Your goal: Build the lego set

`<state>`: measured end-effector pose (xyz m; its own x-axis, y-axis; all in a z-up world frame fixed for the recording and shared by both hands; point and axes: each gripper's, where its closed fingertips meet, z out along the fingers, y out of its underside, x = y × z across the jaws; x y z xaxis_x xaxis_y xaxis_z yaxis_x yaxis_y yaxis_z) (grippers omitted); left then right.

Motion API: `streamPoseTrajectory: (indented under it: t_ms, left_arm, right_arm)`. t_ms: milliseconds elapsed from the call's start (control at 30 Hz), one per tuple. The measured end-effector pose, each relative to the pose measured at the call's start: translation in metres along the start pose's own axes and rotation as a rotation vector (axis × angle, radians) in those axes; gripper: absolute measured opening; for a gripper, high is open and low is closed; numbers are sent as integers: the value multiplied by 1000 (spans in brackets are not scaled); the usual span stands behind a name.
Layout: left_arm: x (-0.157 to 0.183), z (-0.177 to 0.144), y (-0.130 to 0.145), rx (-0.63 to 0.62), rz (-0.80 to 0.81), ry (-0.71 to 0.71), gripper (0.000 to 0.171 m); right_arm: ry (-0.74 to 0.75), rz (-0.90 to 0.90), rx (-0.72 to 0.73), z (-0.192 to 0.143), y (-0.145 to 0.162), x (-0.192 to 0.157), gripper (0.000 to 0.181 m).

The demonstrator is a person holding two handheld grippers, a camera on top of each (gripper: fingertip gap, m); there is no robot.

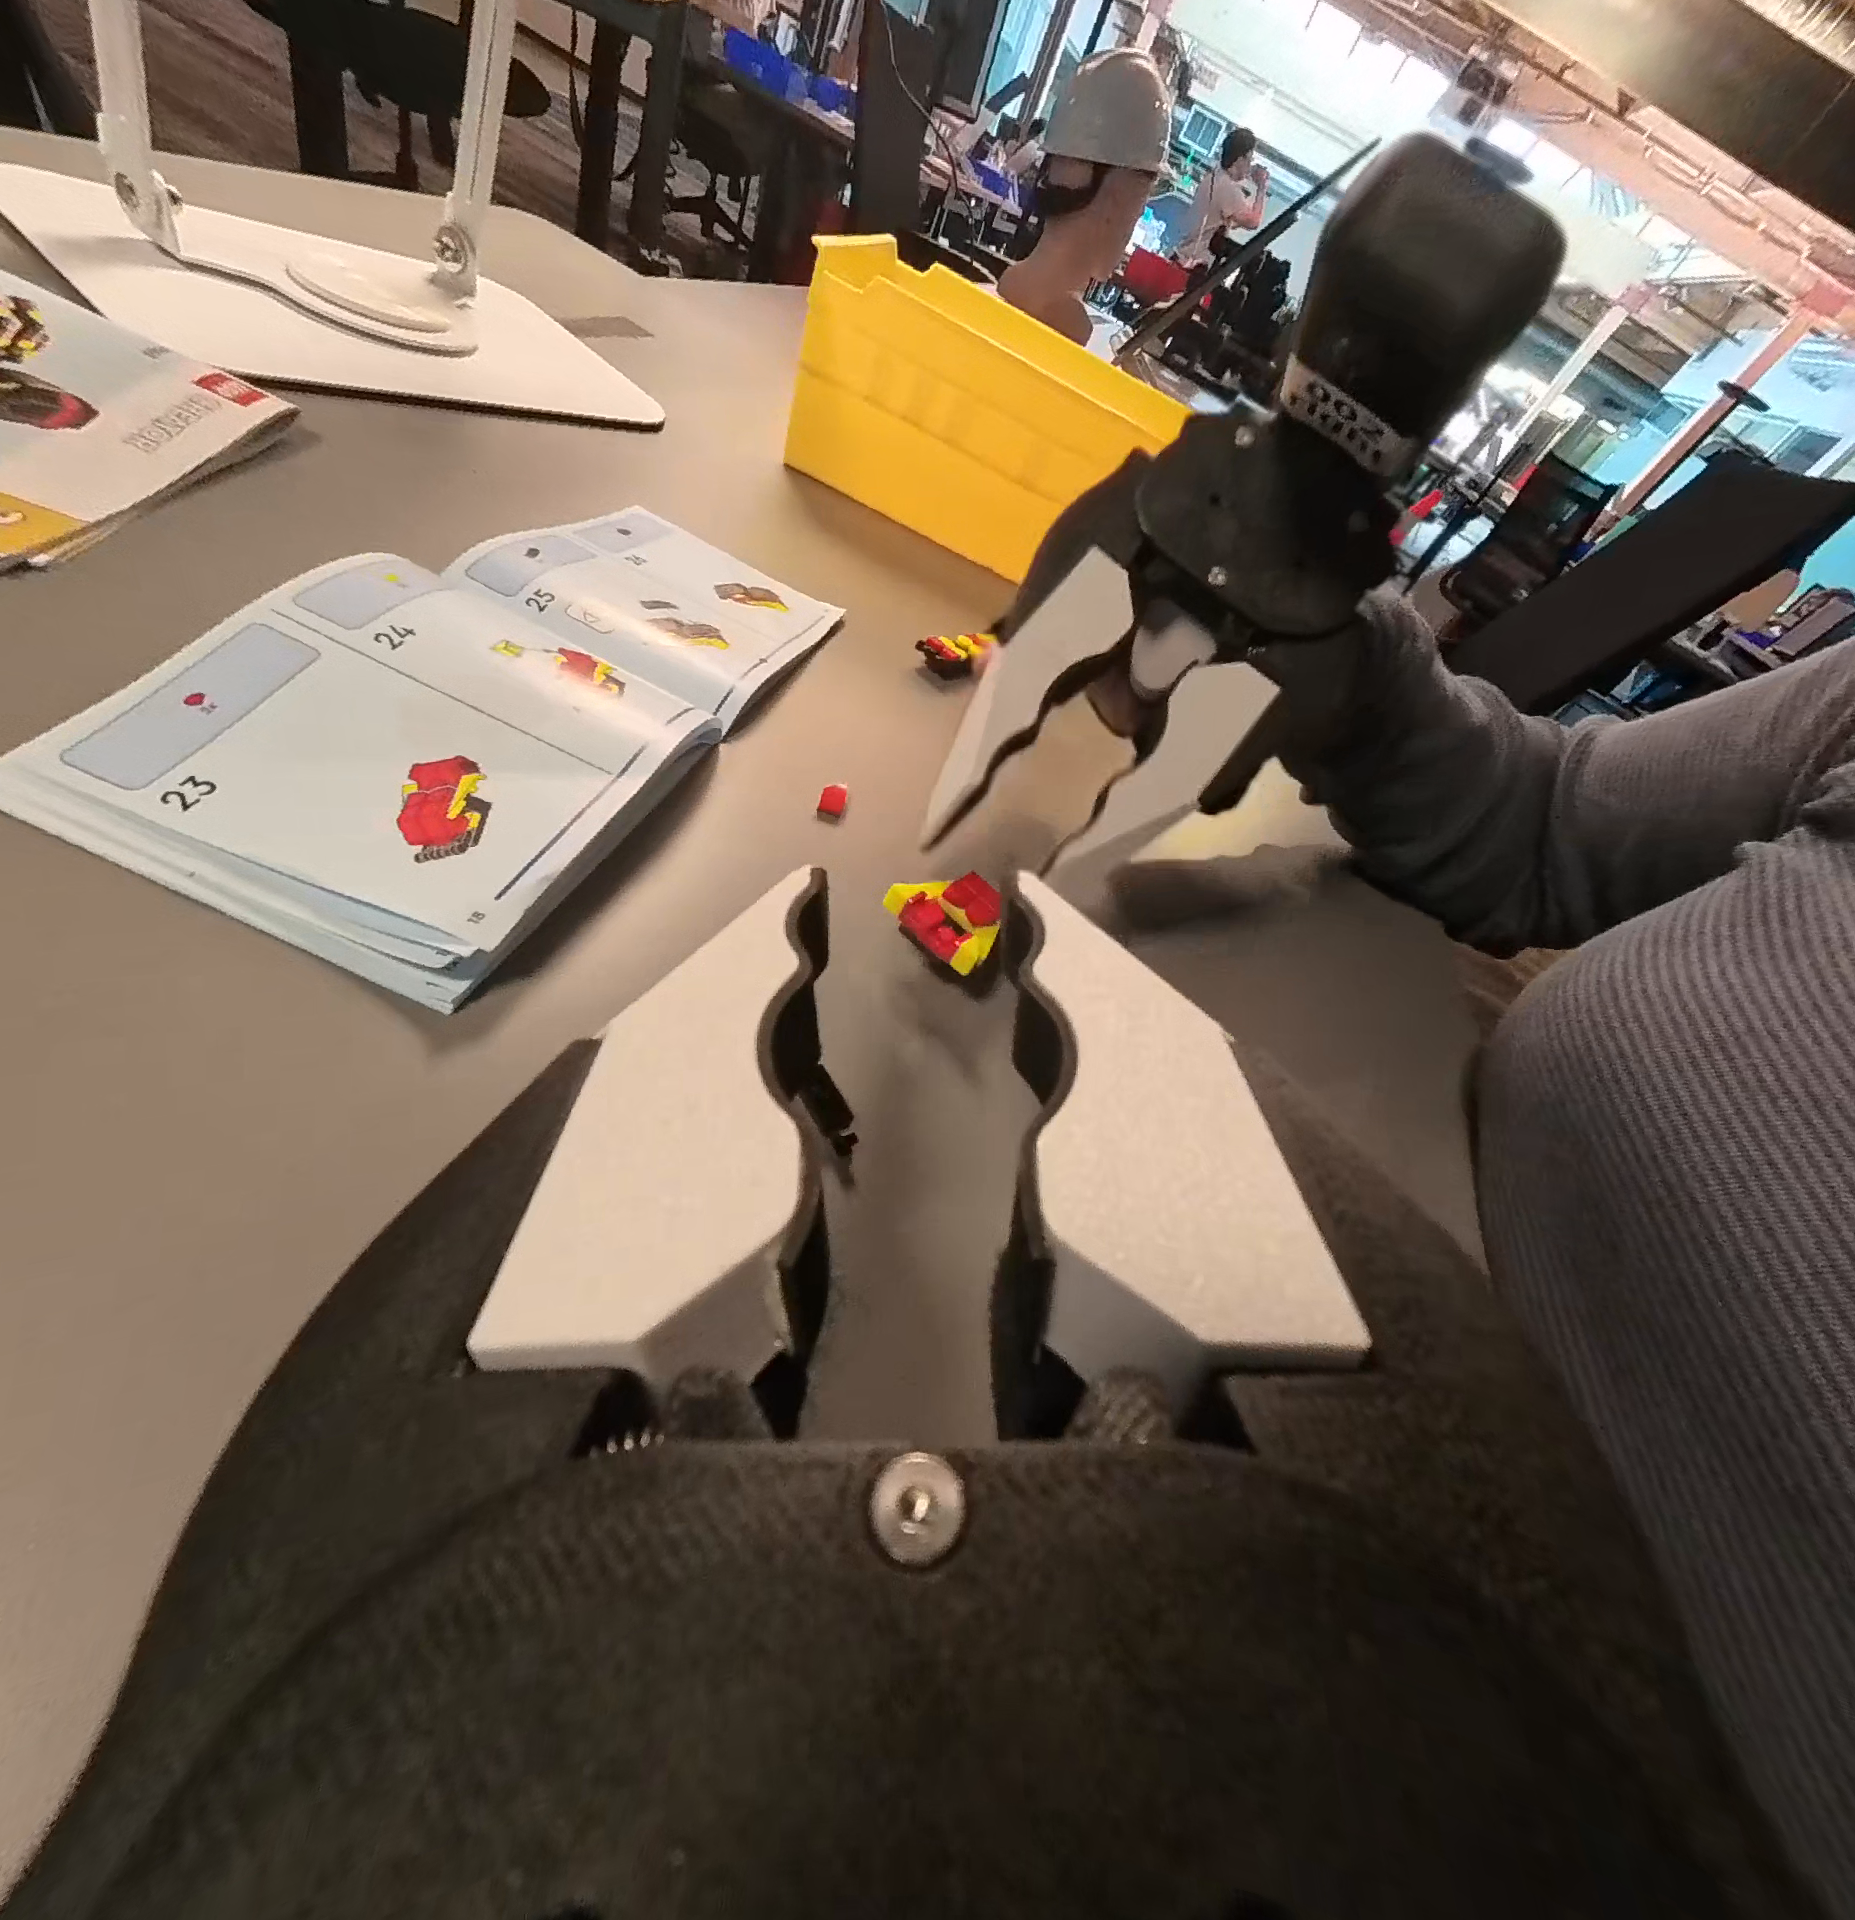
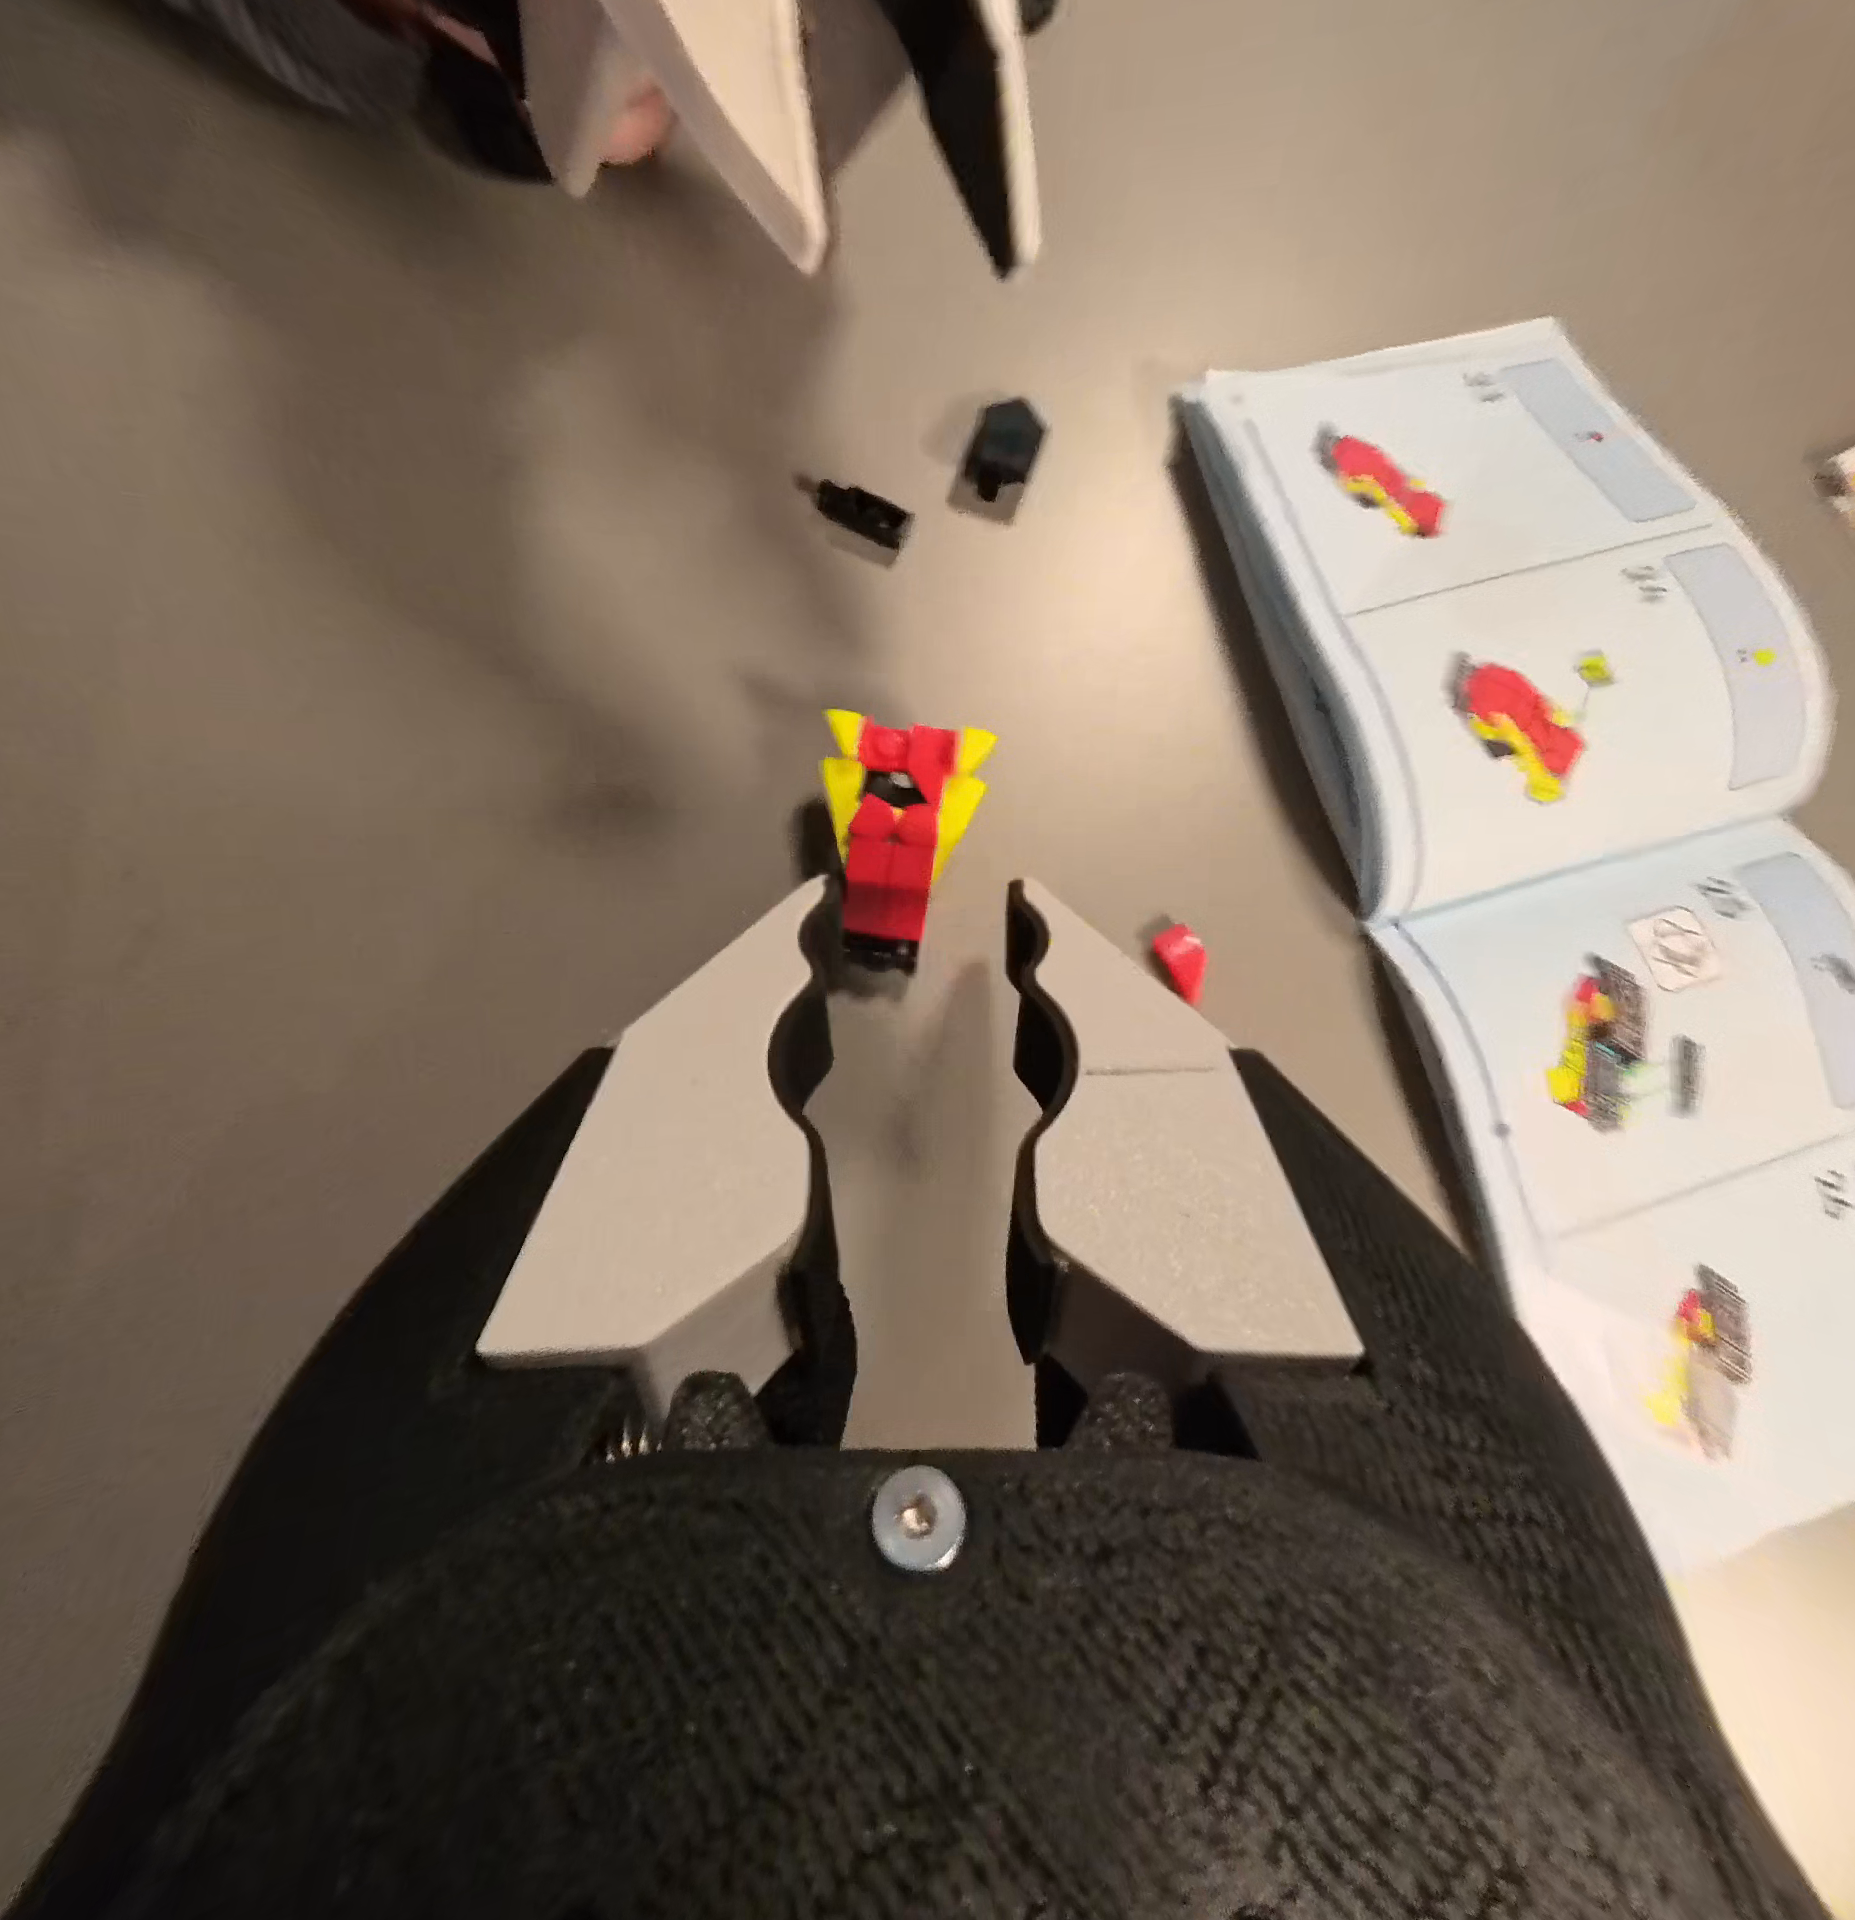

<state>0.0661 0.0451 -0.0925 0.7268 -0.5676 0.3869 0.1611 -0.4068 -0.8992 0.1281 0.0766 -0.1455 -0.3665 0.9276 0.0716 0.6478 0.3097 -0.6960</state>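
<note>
A small red and yellow lego assembly (image 1: 949, 920) lies on the grey table (image 1: 227, 1091), just beyond my left gripper's (image 1: 915, 894) right fingertip. My left gripper is open and empty. A black piece (image 1: 831, 1114) lies on the table between its fingers. My right gripper (image 1: 990, 847) hovers over the assembly from the far side, open. In the right wrist view the assembly (image 2: 897, 831) sits just ahead of my right gripper (image 2: 918, 894), near its left fingertip, not gripped. A loose red piece (image 2: 1181, 956) lies to the right. My left gripper (image 2: 910, 260) shows at the top.
An open instruction booklet (image 1: 403, 727) lies to the left, a second booklet (image 1: 92, 436) farther left. A yellow bin (image 1: 954, 416) and a white stand base (image 1: 331, 301) stand at the back. Another small lego cluster (image 1: 949, 652) lies near the bin. Two black pieces (image 2: 861, 514) (image 2: 1003, 447) lie between the grippers. Spacing between my two grippers at the tips: around 9 cm.
</note>
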Motion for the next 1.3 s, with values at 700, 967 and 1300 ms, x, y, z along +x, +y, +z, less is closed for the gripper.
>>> streamPoseTrajectory:
  t_ms: [700,967,1300]
  left_arm:
    - [0,53,29,-263,305,-220,96]
    - [-10,85,38,-372,239,-271,105]
    - [-22,60,43,-409,386,-316,75]
  right_arm:
    - [-165,-160,103,4,19,48,4]
    - [-166,-145,165,0,14,42,3]
    - [-189,-192,257,-14,-15,26,2]
